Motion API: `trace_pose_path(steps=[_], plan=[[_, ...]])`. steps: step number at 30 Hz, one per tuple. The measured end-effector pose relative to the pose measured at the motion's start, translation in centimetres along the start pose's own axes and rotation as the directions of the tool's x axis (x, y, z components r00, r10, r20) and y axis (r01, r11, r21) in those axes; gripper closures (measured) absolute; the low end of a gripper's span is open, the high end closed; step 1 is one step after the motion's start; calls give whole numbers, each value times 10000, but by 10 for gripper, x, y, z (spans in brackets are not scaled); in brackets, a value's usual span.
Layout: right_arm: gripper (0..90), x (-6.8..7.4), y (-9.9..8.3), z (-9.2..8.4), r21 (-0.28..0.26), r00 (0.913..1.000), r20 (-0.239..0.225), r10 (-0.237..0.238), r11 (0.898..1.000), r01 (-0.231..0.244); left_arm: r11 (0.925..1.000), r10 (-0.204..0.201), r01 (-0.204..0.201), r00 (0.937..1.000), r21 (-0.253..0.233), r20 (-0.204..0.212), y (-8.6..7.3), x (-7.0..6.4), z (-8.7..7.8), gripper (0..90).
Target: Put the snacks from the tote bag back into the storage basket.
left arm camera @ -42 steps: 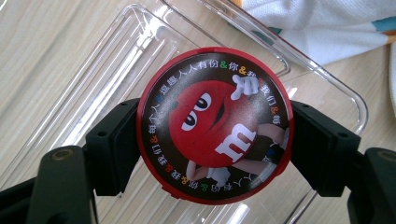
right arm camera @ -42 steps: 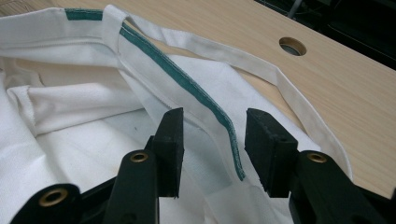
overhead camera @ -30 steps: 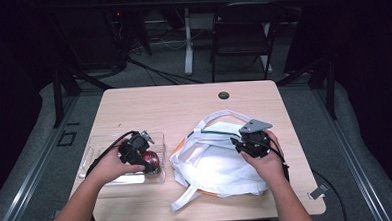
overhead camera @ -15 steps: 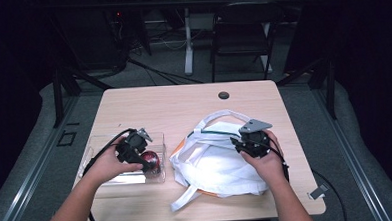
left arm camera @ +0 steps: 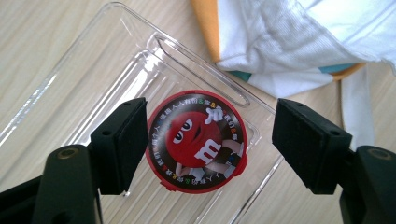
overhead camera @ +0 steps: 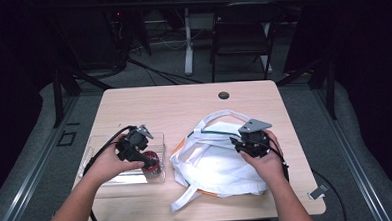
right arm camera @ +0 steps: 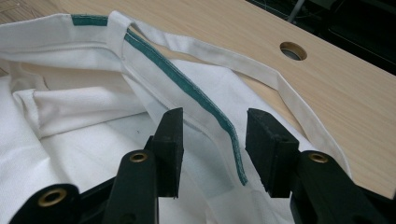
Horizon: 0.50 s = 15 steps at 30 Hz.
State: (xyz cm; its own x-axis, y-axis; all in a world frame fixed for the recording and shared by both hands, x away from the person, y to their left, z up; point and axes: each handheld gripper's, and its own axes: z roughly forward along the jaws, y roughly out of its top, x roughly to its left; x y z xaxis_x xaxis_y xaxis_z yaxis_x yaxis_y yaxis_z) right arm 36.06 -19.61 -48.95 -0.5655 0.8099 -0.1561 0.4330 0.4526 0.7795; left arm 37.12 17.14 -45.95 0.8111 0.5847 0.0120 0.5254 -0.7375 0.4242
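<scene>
A round red candy tin (left arm camera: 196, 140) with a cartoon lid sits in a clear plastic tray (left arm camera: 107, 56) at the table's left. My left gripper (left arm camera: 210, 123) hangs over it, pointing down. Its jaws have just been closing, and the tin is between them. The left pad is at the tin's edge and the right pad stands well clear. In the high view the left gripper (overhead camera: 147, 160) is above the tin (overhead camera: 153, 166). My right gripper (right arm camera: 215, 128) is open around the green-trimmed rim (right arm camera: 187, 88) of a white cloth bag (overhead camera: 211, 165), with the fabric loose between the pads.
The bag's white straps (overhead camera: 219, 114) loop toward the table's middle, and one strap (overhead camera: 185, 198) trails to the front edge. A cable hole (overhead camera: 224, 95) sits near the far edge. Orange lining (left arm camera: 205, 23) shows beside the tray. Chairs and cables lie beyond the table.
My left gripper has risen slightly over the tray and its jaws have narrowed a little around the tin. The right gripper and the bag have not moved.
</scene>
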Motion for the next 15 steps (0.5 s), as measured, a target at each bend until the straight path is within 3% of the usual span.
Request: trace_pose_path(steps=[15], plan=[[549, 4, 3, -1, 36, 9998, -144, 99, 9999, -98, 9966, -204, 199, 9998, -796, -56, 9, -14, -11, 351]])
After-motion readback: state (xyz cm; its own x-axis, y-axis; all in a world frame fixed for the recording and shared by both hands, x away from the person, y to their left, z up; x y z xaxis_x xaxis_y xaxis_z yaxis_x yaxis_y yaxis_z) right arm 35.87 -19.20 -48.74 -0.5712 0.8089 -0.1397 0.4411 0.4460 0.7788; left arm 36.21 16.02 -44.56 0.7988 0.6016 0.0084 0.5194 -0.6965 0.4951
